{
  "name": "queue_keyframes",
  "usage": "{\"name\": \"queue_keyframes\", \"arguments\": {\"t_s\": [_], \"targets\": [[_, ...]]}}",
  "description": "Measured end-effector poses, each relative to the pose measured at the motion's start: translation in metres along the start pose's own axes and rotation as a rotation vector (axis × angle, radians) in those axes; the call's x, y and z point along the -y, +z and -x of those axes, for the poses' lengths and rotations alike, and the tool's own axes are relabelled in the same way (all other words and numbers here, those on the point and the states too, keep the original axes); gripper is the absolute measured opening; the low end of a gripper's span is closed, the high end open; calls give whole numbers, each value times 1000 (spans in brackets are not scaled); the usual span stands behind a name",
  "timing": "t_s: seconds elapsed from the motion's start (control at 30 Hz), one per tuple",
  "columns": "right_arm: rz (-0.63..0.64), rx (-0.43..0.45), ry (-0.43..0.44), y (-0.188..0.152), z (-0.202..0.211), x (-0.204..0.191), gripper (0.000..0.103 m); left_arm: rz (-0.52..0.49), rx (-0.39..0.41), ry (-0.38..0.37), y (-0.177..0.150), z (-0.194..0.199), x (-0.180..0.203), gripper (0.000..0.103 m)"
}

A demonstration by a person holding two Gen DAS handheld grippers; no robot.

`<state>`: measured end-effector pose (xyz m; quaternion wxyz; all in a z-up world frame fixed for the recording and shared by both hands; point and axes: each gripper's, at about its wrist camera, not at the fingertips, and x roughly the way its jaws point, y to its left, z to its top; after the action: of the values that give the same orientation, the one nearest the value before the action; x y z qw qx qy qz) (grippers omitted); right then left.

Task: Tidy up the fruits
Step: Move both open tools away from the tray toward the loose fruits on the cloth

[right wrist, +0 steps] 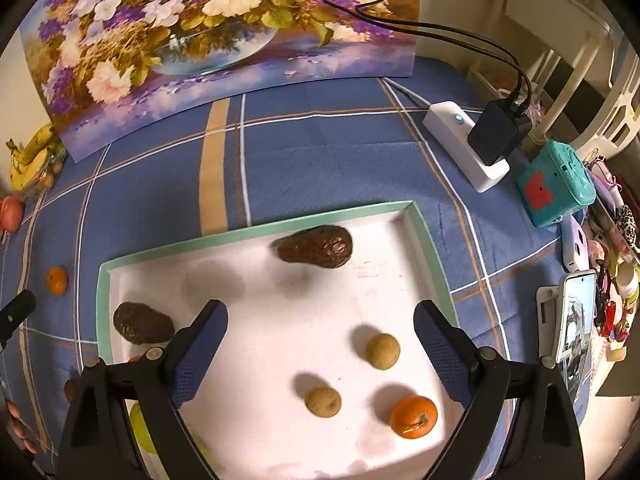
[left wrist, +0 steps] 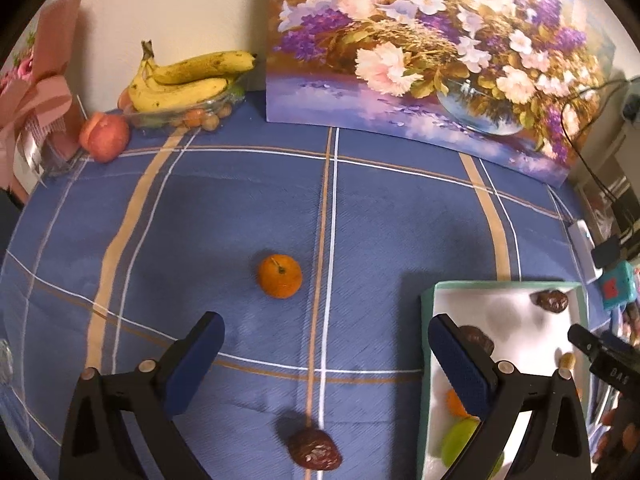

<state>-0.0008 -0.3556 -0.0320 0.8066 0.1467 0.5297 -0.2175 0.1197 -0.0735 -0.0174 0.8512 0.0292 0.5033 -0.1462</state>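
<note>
Tablecloth (left wrist: 248,208): woven cloth, matt, showing a fine slanted weave.
Tray (right wrist: 256,231): looking like card or plastic, cannot tell which; white floor matt and smooth.
Dates (right wrist: 316,246): skin wrinkled, catching a slight gloss.
Tangerine (left wrist: 279,276): peel dimpled, shining faintly.
Left gripper (left wrist: 326,364): frame appearing as smooth black plastic; pads (left wrist: 196,364) showing dotted blue rubbery texture.
Painting (right wrist: 224,40): surface reflecting light, semi-glossy.
Power strip (right wrist: 460,142): smooth white plastic.
</note>
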Motion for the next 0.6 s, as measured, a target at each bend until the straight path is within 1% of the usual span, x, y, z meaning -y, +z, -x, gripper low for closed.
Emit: {"name": "queue_keyframes", "arguments": {"t_s": [0.17,0.33,0.47,0.6], "targets": [[20,10,8,-8,7,-12,94,-14,0,-10,-4,9,-6,103],[26,20,18,-14,14,-22,94,-23,28,8,-7,22,-17,103],[36,22,25,-22,19,-31,94,-10,37,4,-12,30,-31,103],[59,23,35,-29,23,-44,94,-2,38,18,-18,36,-42,103]]}}
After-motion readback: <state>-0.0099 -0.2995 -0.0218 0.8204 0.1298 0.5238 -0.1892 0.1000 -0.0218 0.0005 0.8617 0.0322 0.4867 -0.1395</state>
